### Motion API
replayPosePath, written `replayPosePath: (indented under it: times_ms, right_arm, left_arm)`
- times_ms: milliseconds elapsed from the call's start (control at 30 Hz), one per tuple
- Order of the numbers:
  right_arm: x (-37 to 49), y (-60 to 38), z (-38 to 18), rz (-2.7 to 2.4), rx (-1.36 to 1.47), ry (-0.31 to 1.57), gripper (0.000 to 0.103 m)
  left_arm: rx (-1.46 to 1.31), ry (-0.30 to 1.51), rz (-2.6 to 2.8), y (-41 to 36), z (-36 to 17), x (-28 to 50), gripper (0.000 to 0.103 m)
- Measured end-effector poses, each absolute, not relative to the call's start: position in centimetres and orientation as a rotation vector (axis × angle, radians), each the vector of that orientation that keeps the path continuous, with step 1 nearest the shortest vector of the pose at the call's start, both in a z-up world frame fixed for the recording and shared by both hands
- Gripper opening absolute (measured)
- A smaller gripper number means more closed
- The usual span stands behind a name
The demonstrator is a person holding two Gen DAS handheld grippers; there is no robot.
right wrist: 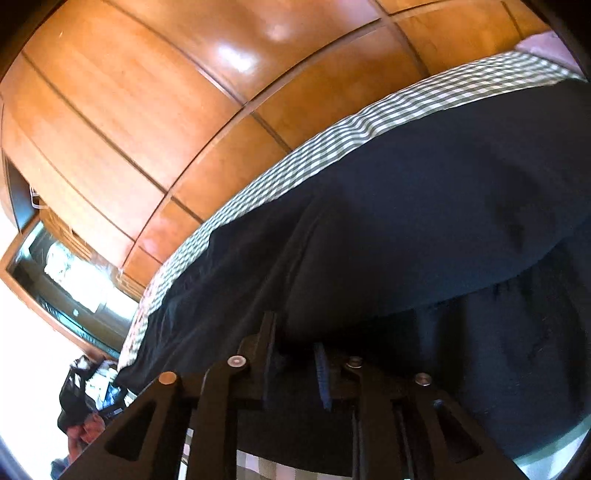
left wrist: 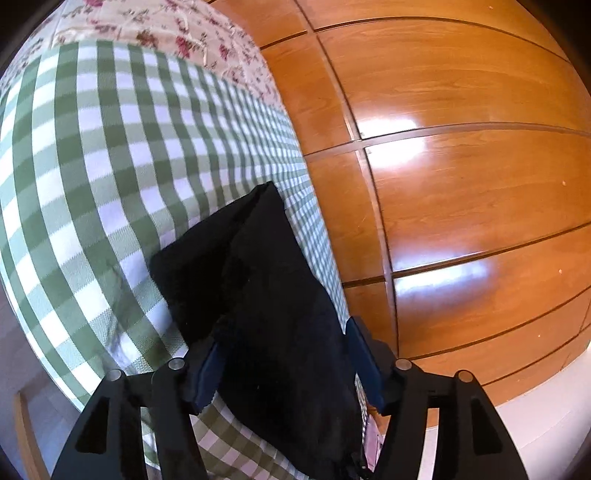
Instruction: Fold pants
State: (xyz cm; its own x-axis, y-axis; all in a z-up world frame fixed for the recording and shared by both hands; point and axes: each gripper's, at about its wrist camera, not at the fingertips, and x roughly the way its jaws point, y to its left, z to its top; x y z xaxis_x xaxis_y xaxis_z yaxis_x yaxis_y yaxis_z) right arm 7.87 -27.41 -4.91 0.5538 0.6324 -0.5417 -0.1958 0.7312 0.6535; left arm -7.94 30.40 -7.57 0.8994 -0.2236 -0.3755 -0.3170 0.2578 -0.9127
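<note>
Dark navy pants (left wrist: pixel 258 280) lie on a green and white checked cloth (left wrist: pixel 92 166), running along its right edge with the leg ends far from me. My left gripper (left wrist: pixel 286 363) is wide open, its blue-padded fingers (left wrist: pixel 364 362) on either side of the near end of the pants. In the right wrist view the pants (right wrist: pixel 406 221) fill most of the frame, with a fold lying over another layer. My right gripper (right wrist: pixel 295 363) has its fingers close together around a bunch of the dark fabric at the near edge.
The checked cloth (right wrist: pixel 295 155) covers a bed beside a glossy wooden wardrobe (left wrist: pixel 461 184). A floral cover (left wrist: pixel 166 29) lies at the far end. A wooden-framed unit (right wrist: pixel 66 291) and a pile of clothes (right wrist: pixel 88 398) sit at the lower left.
</note>
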Motion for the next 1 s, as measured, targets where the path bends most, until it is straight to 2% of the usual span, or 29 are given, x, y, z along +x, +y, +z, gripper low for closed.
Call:
replayPosePath:
  times_ms: [67,133,200,233,300,367,500,633,800,900,1000]
  right_arm:
    - [8.2,-28.2,-4.8,0.502,0.604,0.855,0.033]
    - [8.7,-29.1,-4.8,0.478,0.646,0.857,0.034]
    - [9.1,-29.7,-5.2,0.458,0.668,0.877,0.034]
    - [9.5,-29.9,-5.4,0.451,0.683,0.895,0.029]
    - [10.0,-29.5,-5.2,0.438,0.659,0.919,0.017]
    - [10.6,-29.2,-4.1,0.422,0.612,0.913,0.011]
    - [10.2,-29.5,-0.5,0.448,0.626,0.828,0.01]
    - [8.3,-28.9,1.2,0.483,0.595,0.814,0.01]
    - [6.2,-28.6,-2.2,0.433,0.551,0.907,0.01]
    - [5.8,-28.7,-4.8,0.42,0.576,0.956,0.01]
    - [5.5,-28.5,-4.9,0.428,0.546,0.931,0.01]
  left_arm:
    - [-1.309,0.498,0.078,30.0,-7.7,-7.4,0.05]
    - [-1.21,0.557,0.113,29.3,-7.1,-6.3,0.019]
    - [-1.101,0.602,0.147,28.8,-6.3,-5.4,0.014]
    - [-1.07,0.612,0.148,28.7,-6.0,-5.1,0.011]
    - [-1.028,0.617,0.153,28.9,-4.8,-4.4,0.01]
    - [-1.027,0.588,0.149,29.4,-3.7,-4.2,0.009]
    - [-0.998,0.514,0.128,30.6,-1.4,-4.0,0.008]
    - [-0.976,0.547,0.169,31.2,-2.0,-4.1,0.008]
    - [-0.894,0.727,0.224,30.9,-6.0,-4.6,0.008]
    - [-0.848,0.723,0.221,30.6,-6.8,-4.3,0.009]
    - [-0.853,0.709,0.238,30.5,-6.5,-4.7,0.009]
